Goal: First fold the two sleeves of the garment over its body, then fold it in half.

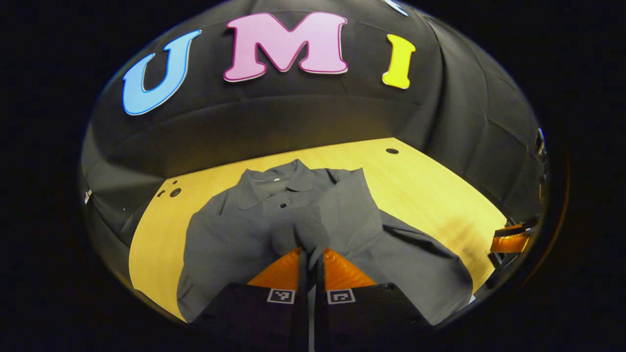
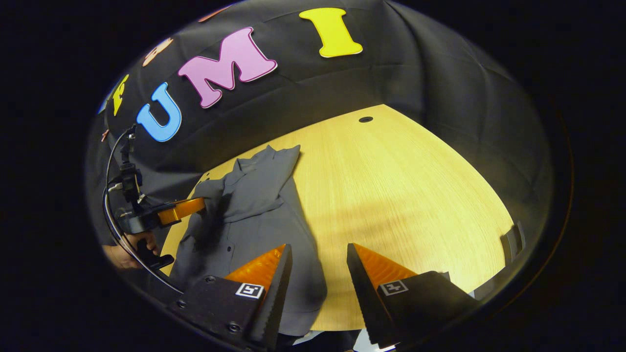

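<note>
In the left gripper view, the left gripper [image 1: 310,254] is nearest, its fingers pinched together on a fold of the grey collared shirt's [image 1: 274,220] sleeve [image 1: 342,210], which lies folded across the body just ahead of the tips. The shirt lies on the wooden table [image 1: 425,190]. In the right gripper view, the right gripper [image 2: 318,256] hangs wide apart above the table edge, holding nothing, with the shirt ahead to its left. Further left, a hand [image 2: 124,252] holds the other gripper.
</note>
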`<state>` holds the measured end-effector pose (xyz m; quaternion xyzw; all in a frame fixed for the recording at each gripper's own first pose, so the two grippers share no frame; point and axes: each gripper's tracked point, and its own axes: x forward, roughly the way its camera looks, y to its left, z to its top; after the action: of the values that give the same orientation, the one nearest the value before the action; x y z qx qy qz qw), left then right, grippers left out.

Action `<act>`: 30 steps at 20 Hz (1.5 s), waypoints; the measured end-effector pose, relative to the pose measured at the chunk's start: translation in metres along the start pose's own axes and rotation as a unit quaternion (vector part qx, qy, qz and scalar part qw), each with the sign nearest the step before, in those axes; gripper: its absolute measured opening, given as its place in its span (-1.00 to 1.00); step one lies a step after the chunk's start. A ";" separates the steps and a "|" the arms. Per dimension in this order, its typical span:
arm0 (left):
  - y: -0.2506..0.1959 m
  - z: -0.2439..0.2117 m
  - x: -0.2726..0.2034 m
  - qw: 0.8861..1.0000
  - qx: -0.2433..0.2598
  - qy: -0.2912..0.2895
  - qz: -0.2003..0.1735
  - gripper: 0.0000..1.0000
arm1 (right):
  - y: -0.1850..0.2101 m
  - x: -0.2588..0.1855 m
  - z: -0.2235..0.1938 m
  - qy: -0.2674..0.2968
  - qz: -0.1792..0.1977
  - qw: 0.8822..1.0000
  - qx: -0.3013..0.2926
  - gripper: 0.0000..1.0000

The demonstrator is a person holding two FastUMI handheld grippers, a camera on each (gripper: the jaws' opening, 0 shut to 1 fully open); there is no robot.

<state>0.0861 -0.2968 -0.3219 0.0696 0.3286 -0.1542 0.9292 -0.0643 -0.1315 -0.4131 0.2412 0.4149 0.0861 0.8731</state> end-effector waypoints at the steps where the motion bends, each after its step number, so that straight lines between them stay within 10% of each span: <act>1: -0.006 -0.006 0.008 1.000 0.005 0.008 -0.003 -0.80 | -0.002 0.002 -0.003 0.004 -0.001 1.000 0.003 0.41; 7: -0.032 -0.036 0.035 0.998 -0.011 0.050 -0.044 -0.62 | -0.007 0.009 -0.007 0.021 0.005 1.000 0.003 0.42; 16: -0.110 -0.004 -0.008 0.970 -0.070 -0.021 -0.233 0.72 | -0.001 0.024 -0.006 0.031 0.013 0.999 -0.002 0.42; 17: -0.103 -0.005 -0.015 0.970 -0.071 -0.026 -0.230 0.98 | 0.002 0.025 -0.007 0.032 0.015 0.999 -0.007 0.41; 30: 0.094 -0.078 -0.135 0.992 -0.112 -0.018 -0.057 0.92 | 0.037 -0.009 -0.044 0.084 0.009 0.995 -0.049 0.92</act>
<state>-0.0282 -0.1578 -0.2945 -0.0561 0.3302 -0.1702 0.9267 -0.1017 -0.0869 -0.4120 0.1938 0.4802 0.1341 0.8449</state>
